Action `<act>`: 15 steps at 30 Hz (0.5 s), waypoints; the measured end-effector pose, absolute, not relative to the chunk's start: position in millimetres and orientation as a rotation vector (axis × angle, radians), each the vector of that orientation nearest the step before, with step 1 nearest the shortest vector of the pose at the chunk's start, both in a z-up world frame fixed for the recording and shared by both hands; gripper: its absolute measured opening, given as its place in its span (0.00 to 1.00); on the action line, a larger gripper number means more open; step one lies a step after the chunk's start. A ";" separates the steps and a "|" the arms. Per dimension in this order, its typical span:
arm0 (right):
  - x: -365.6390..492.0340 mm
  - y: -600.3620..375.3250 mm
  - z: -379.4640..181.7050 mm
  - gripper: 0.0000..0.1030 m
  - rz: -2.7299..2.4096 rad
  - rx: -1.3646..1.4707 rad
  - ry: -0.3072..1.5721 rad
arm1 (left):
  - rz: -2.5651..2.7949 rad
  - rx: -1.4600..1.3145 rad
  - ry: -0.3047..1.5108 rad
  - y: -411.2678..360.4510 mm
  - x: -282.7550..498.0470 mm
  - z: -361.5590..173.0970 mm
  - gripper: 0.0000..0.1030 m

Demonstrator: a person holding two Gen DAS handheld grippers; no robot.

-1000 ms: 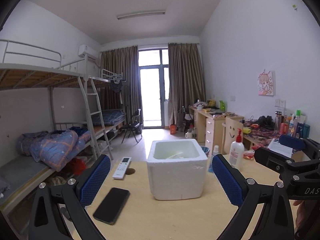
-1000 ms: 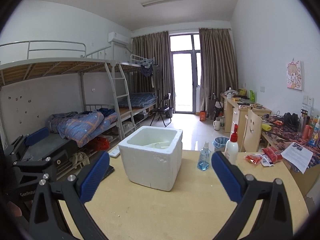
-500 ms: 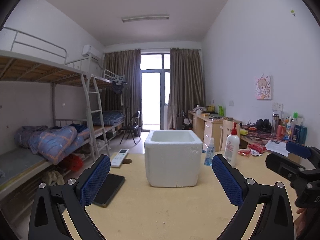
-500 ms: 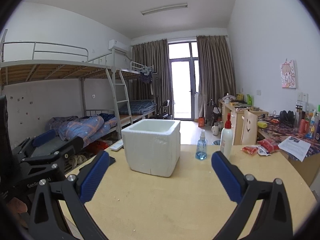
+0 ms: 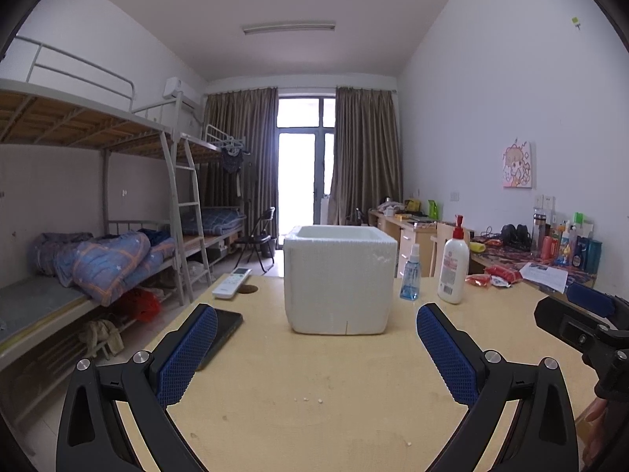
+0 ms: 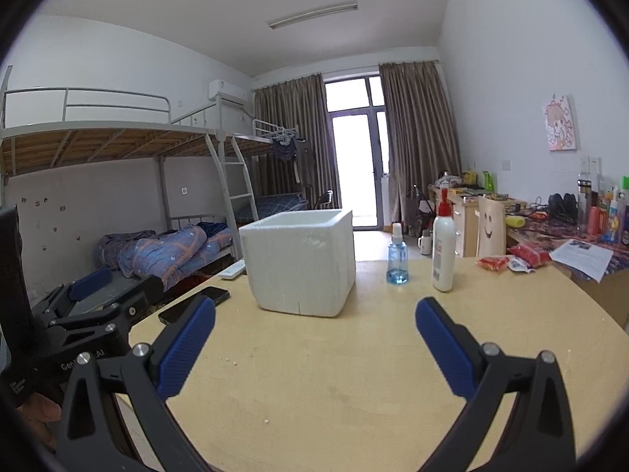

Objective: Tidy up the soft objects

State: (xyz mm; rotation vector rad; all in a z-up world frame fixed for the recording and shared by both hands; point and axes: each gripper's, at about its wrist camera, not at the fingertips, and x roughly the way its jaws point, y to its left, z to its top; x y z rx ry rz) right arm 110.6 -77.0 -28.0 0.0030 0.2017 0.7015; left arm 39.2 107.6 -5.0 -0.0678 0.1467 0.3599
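A white foam box stands on the round wooden table. From this low angle its inside is hidden. My left gripper hovers low over the table in front of the box, open, with nothing between its blue pads. My right gripper is also open and empty, a little further right of the box. Each gripper shows at the edge of the other's view: the right gripper and the left gripper. No soft object shows on the table near the grippers.
A black phone and a white remote lie left of the box. A blue spray bottle, a white pump bottle and red packets are to its right. Bunk beds line the left wall.
Both grippers have dropped lower and drawn back from the box, so its inside no longer shows. Both stay open and empty.
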 end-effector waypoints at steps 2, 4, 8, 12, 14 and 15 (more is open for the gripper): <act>109.1 -79.9 -30.7 1.00 0.698 0.005 0.205 | 0.359 -0.071 0.148 106.5 37.5 -8.3 0.99; 107.3 -81.4 -30.7 1.00 0.701 0.004 0.209 | 0.361 -0.076 0.148 106.1 36.2 -9.7 0.99; 103.7 -82.1 -34.0 1.00 0.701 0.009 0.209 | 0.352 -0.079 0.156 102.9 34.0 -12.6 0.99; 105.2 -82.5 -36.8 1.00 0.699 0.015 0.229 | 0.334 -0.092 0.165 102.4 32.3 -12.7 0.99; 106.0 -83.5 -37.2 1.00 0.695 0.014 0.230 | 0.341 -0.097 0.161 102.6 30.5 -12.2 0.99; 106.1 -84.3 -37.4 1.00 0.695 0.016 0.231 | 0.342 -0.092 0.165 102.1 31.0 -12.5 0.99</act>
